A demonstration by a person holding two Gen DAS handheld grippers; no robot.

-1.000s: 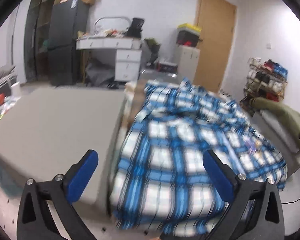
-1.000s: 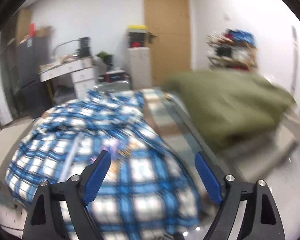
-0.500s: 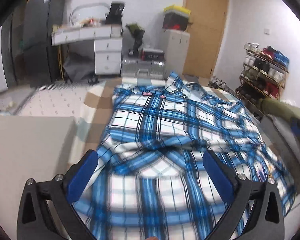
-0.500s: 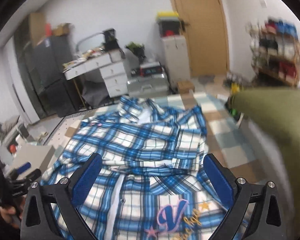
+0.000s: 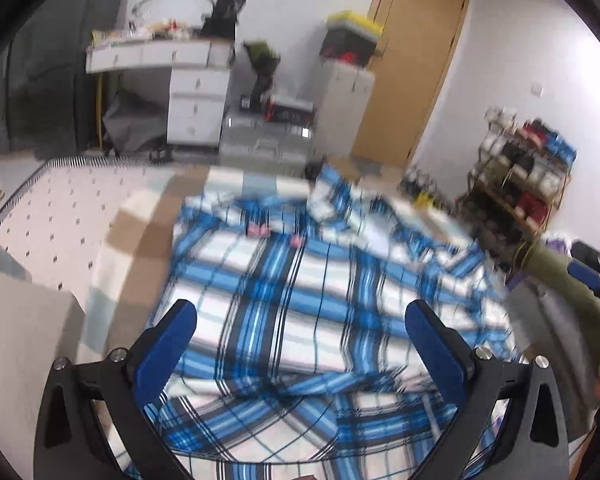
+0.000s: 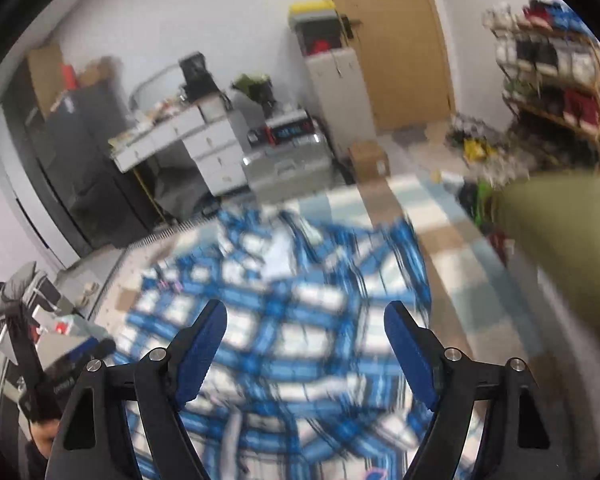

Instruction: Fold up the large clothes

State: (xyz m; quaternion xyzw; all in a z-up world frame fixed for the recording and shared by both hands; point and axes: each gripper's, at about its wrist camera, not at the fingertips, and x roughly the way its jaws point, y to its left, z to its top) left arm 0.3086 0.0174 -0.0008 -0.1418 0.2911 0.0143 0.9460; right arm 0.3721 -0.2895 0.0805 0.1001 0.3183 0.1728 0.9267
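Nearest to me, my left gripper (image 5: 300, 340) hangs with its blue pads spread wide and nothing between them. My right gripper (image 6: 306, 342) is the same: released, empty, above the cloth and not touching it as far as I can tell.

Just beyond both sets of pads lies the blue-and-white plaid shirt (image 5: 300, 280), spread over a checked mat (image 5: 140, 236) on the floor. Its collar points away from me toward the far edge of the mat. The near part is rumpled, with a loose ridge of fabric crossing under my left gripper. At the right edge of the mat an olive-green garment (image 6: 560, 240) crowds in close to the shirt.

My worry: both views are smeared with motion, so I could misjudge where the hem or side seams lie and pinch only the top layer, or grab the wrinkle instead of an edge. That would drag the shirt askew and bake the crease into the fold. The right gripper could also snag the olive garment.

Farther off stand a white drawer desk (image 5: 188, 92), a wooden door (image 5: 412, 72) and a shoe rack (image 5: 520, 168).
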